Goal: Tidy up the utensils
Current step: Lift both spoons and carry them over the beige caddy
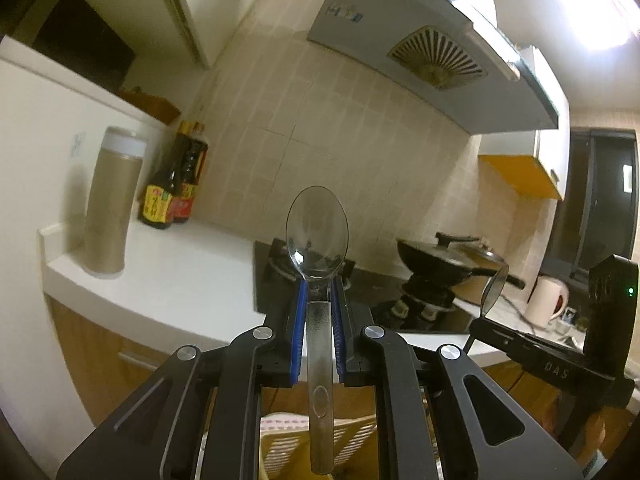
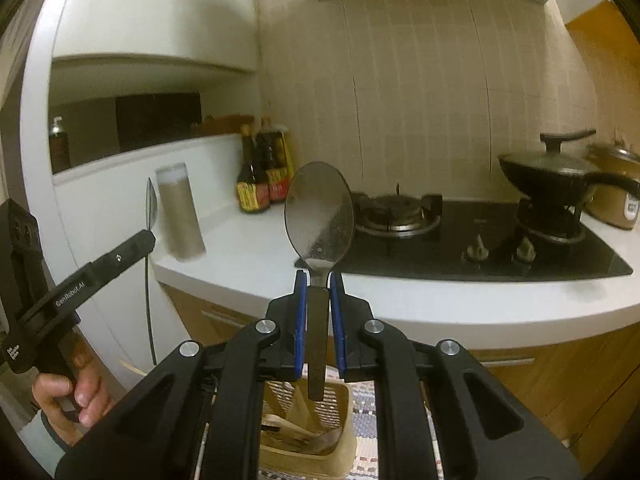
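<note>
My left gripper [image 1: 319, 286] is shut on a steel spoon [image 1: 318, 232], bowl up, handle hanging down between the blue pads. My right gripper [image 2: 319, 278] is shut on another steel spoon [image 2: 319, 220], also bowl up. Each gripper shows in the other's view: the right one at the right edge of the left wrist view [image 1: 490, 304], the left one at the left of the right wrist view [image 2: 150, 224]. A beige slotted utensil basket [image 2: 338, 440] stands below both grippers and holds some utensils; its rim also shows in the left wrist view [image 1: 352, 432]. Both spoon handles hang above it.
A white countertop [image 2: 256, 256] carries a tall beige canister [image 2: 180, 212] and two sauce bottles [image 2: 262, 184]. A black gas hob [image 2: 452, 236] holds a lidded black pan [image 2: 556, 176]. A rice cooker [image 2: 616, 196] is at far right. A range hood [image 1: 432, 52] hangs overhead. A white kettle [image 1: 546, 296] stands at right.
</note>
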Demonstrator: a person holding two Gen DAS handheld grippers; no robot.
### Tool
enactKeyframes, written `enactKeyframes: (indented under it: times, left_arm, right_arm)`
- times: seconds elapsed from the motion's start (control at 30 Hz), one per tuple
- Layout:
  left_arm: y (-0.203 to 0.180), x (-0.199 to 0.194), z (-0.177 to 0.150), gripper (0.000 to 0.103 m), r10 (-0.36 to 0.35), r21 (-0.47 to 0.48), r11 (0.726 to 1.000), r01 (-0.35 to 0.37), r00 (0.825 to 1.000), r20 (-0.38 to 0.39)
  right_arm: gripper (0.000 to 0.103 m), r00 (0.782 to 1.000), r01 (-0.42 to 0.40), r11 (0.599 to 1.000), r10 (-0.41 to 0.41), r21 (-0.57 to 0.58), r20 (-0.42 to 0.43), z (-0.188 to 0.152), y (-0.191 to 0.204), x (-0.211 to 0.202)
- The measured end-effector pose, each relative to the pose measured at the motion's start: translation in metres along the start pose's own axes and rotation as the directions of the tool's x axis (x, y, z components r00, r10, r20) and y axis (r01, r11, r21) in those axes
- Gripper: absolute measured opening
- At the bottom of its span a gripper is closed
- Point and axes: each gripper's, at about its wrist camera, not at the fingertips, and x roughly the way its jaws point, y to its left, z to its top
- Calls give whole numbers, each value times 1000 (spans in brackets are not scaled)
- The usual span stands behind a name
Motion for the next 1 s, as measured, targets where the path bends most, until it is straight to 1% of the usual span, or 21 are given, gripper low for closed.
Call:
enactKeyframes:
  times: [0.07,0.23,0.43,0.67,0.87,1.0]
  left_arm:
    - [3,5,-4,10,7,6,1000,-7,1000,-6]
    - [4,15,-18,10,35,39,999,-34,999,-24]
    - [9,17,-28,10,54,49,997,-52,998,-33]
    - [14,13,-33,11,44,50,998,-42,998,-38]
    - [15,8,-36,11,31,64,998,-29,999,-39]
    - [17,5,-36,11,24,58,998,-22,998,-49]
  right_arm:
    - [10,1000,2,1000,-2,-7,-9,-9,1,6]
    - [10,1000,7,1000,-7,-18,-15,-18,0,14]
    - [10,999,10,1000,-10,-18,-31,-29,-2,23]
    - [10,999,-1,1000,0,-24,-32,-38,-1,25]
    - [10,999,-12,1000,12,-7,-43,-40,-3,25]
    - [10,998,-21,1000,21,5,-56,-40,-4,23]
